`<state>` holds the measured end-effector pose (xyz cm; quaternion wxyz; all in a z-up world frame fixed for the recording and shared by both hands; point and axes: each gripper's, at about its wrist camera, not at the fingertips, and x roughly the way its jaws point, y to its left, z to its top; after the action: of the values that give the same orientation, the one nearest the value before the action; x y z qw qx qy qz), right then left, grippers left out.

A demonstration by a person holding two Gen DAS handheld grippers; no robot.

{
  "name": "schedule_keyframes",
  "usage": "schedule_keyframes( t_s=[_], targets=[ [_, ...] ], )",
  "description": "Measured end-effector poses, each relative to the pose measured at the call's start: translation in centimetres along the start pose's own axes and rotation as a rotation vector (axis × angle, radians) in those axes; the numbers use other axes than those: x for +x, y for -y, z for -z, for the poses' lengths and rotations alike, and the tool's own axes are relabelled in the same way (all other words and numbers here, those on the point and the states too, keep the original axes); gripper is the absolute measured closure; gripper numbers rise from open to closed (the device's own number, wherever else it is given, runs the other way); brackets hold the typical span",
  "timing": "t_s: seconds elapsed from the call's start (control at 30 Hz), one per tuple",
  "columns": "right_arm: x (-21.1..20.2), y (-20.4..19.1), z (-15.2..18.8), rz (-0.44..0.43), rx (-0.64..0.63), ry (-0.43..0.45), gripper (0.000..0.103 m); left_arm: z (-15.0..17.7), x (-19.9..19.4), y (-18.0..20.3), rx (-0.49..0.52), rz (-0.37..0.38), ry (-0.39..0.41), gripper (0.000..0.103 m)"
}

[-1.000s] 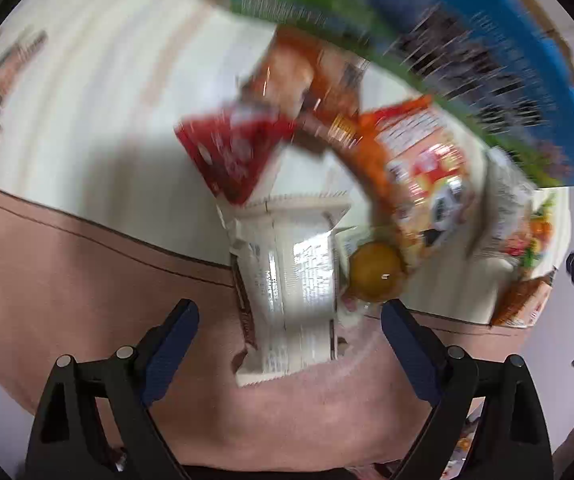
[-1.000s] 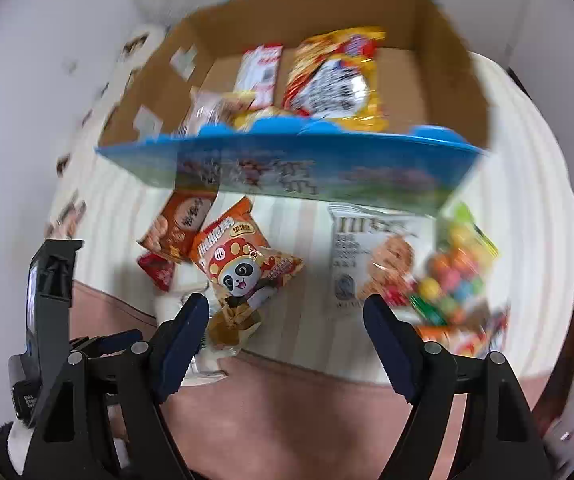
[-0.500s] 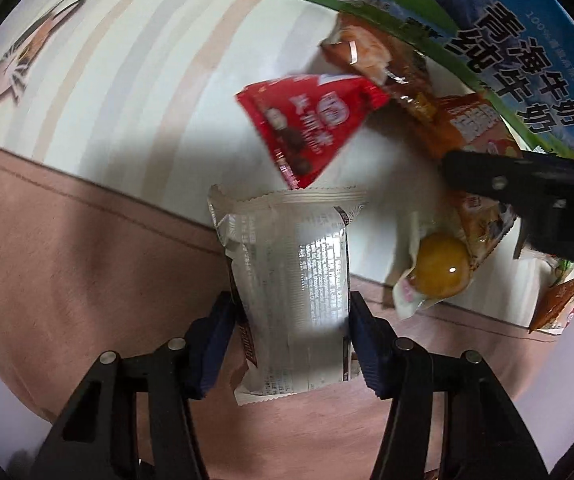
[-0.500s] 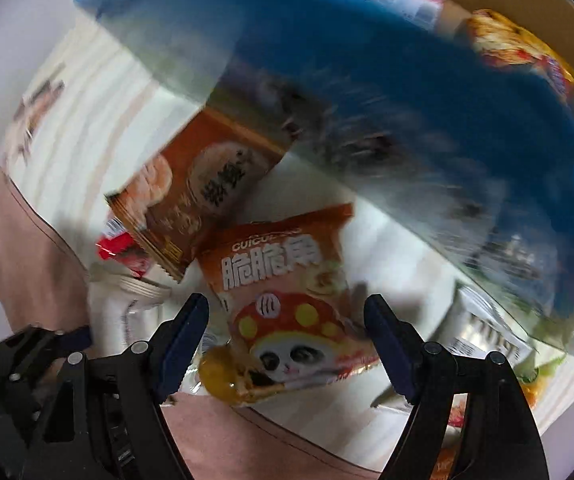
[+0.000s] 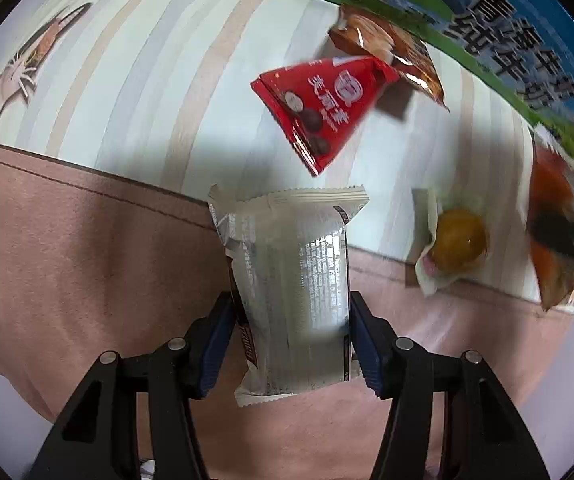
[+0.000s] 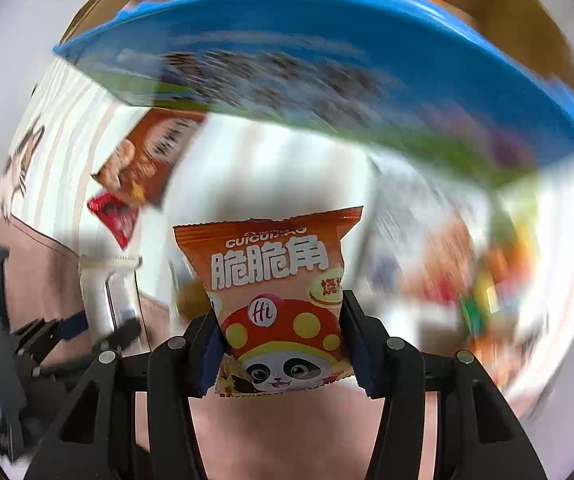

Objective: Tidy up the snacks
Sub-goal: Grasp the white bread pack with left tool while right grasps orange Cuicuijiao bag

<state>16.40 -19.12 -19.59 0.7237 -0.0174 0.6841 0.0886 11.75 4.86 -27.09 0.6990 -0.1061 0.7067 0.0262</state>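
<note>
Two soft packets are pinched at once, silver wrapper (image 5: 291, 292) in my left tongs (image 5: 289, 344), panda crisps (image 6: 277, 300) in my right tongs (image 6: 279, 344), above the tabletop (image 5: 135, 92); either could slip before the blue carton (image 6: 327, 68).

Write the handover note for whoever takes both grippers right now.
Left gripper: shut on the silver packet, over the cloth's pink border.
Right gripper: jaws just closed on the panda bag.
Box: already holds some snacks.
Left on the cloth: red triangle pack, brown bag, yellow sweet, more at the right.
Next, probably: carry both to the box.
</note>
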Motion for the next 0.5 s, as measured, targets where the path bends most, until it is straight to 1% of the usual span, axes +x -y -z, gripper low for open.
schedule_keyframes(
  t_s=[0.07, 0.17, 0.23, 0.27, 0.33, 0.37, 0.43, 0.5],
  targets=[
    [-0.3, 1.4, 2.4, -0.015, 0.08, -0.006, 0.047, 1.0, 0.0, 0.4, 0.036, -0.018, -0.009, 0.05],
    [0.5, 2.9, 6.1, -0.053, 0.208, -0.033, 0.048, 3.0, 0.0, 0.1, 0.087, -0.039, -0.04, 0.05],
    [1.2, 3.4, 7.7, -0.065, 0.258, -0.045, 0.047, 4.1, 0.3, -0.4, 0.102, -0.043, -0.059, 0.05],
    [1.8, 3.5, 8.6, -0.072, 0.277, -0.054, 0.047, 4.4, 0.6, -0.5, 0.104, -0.036, -0.069, 0.048],
    [2.9, 4.0, 9.0, -0.093, 0.327, -0.07, 0.046, 4.5, 1.3, -0.9, 0.088, -0.007, -0.089, 0.046],
    [3.5, 3.5, 10.4, -0.104, 0.346, -0.082, 0.045, 4.5, 1.6, -1.0, 0.074, 0.007, -0.101, 0.044],
    [4.0, 4.2, 10.8, -0.134, 0.394, -0.091, 0.035, 4.3, 2.1, -1.3, 0.05, 0.026, -0.117, 0.043],
    [4.1, 4.5, 10.7, -0.156, 0.408, -0.097, 0.027, 4.3, 2.5, -1.5, 0.041, 0.033, -0.125, 0.042]
  ],
)
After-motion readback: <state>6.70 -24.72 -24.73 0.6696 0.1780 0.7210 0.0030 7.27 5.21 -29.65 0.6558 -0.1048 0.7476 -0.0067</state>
